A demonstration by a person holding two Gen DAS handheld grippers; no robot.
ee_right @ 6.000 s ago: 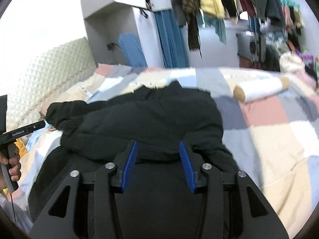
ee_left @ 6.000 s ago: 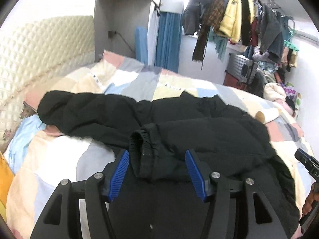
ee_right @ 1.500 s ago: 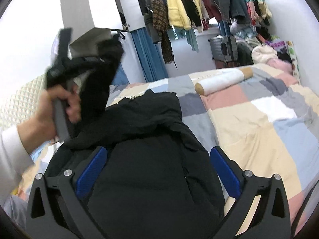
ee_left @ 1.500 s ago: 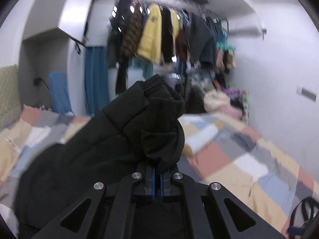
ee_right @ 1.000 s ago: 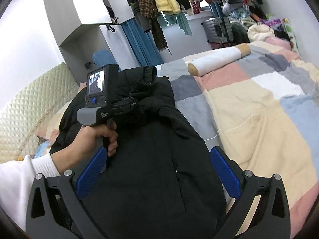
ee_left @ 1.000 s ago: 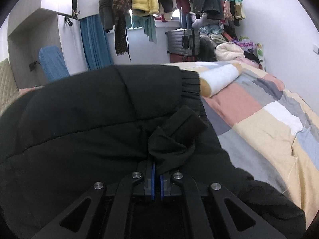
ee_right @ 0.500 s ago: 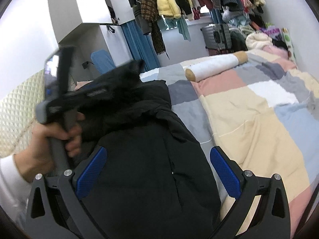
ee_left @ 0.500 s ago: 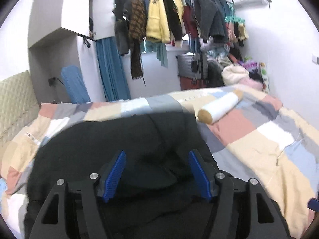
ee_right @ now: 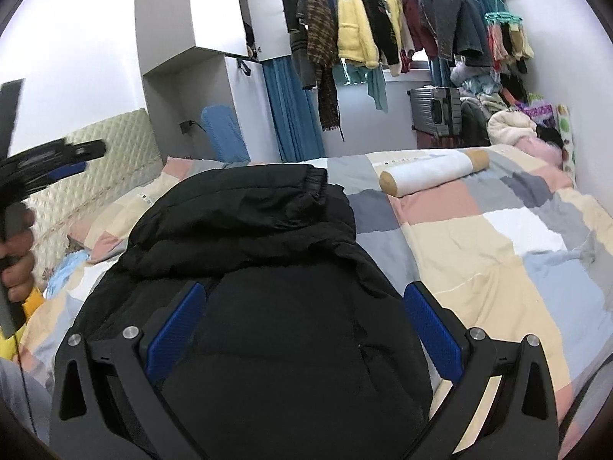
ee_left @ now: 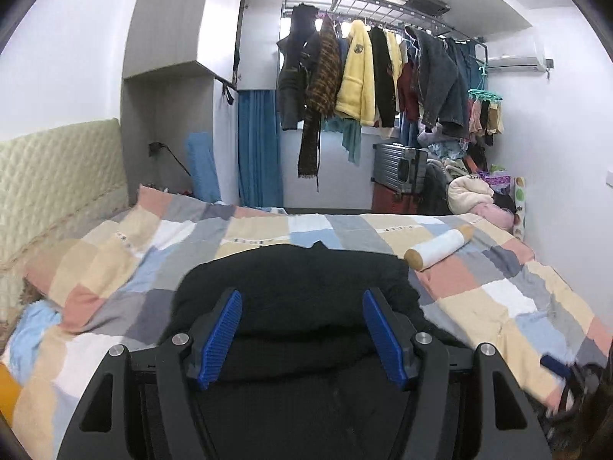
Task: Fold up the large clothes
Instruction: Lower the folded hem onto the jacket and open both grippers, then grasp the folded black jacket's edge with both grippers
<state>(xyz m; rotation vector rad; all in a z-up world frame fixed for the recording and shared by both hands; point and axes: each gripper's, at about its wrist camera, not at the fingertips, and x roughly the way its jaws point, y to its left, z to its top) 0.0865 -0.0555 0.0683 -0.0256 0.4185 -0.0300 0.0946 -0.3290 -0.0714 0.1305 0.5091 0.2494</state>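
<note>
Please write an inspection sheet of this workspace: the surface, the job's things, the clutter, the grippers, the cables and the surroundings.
Surface: bed with a patchwork quilt, wrinkled.
Job's things: black padded jacket lies on the quilt, sleeve with elastic cuff folded across the top.
Clutter: white bolster with tan ends beside the jacket, apart from it.
Grippers: left gripper open, nothing between its pads; right gripper open wide above the jacket, gripping nothing.
Cables: a dark cable from the wall socket behind the bed.
Surroundings: quilted headboard, rail of hanging clothes, grey suitcase, blue curtain.
</note>
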